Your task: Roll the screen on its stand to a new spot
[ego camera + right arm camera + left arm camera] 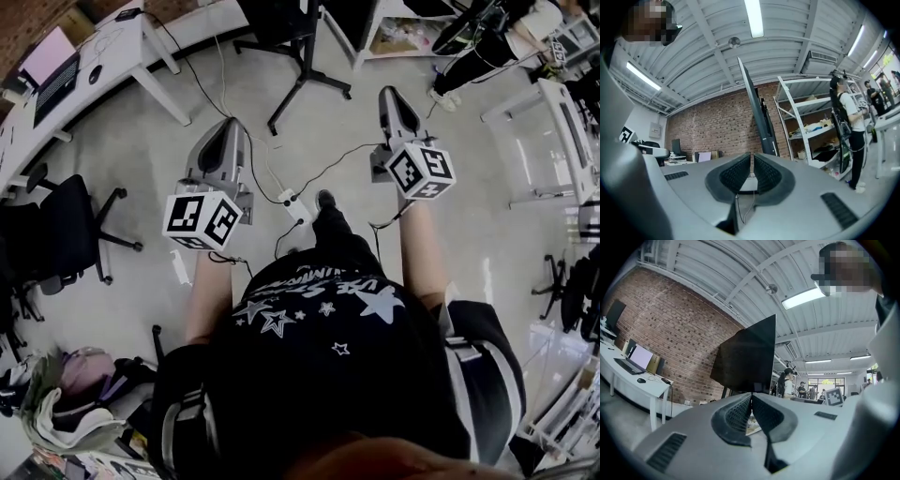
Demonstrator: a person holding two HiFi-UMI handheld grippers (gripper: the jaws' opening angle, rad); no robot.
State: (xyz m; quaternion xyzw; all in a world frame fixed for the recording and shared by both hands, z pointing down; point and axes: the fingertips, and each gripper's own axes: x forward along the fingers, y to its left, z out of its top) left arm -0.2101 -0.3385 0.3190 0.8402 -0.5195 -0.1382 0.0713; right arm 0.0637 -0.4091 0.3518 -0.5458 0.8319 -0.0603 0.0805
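Facing the person: screen (746, 357) — a large, flat, dark panel, unlit, with thin edges and sharp corners; from the right gripper view it shows edge-on as a slim dark slab.
Stand: black (305, 80), a central post over splayed legs that rest on the pale floor (122, 141).
Place: ahead of the person (328, 356), roughly midway between the lines of the two grippers, touched by neither.
Left gripper: (228, 127) raised and aimed at the screen, ribbed pads pressed together with nothing between them.
Right gripper: (389, 94) also raised toward the screen, pads drawn together and empty.
Behind the screen: brick wall (670, 324).
Left side: white desk (141, 37) with a laptop (54, 70).
Right side: metal shelf (806, 126) just beside the screen's edge.
Underfoot: white power strip (295, 206) — cables trail from it across the floor.
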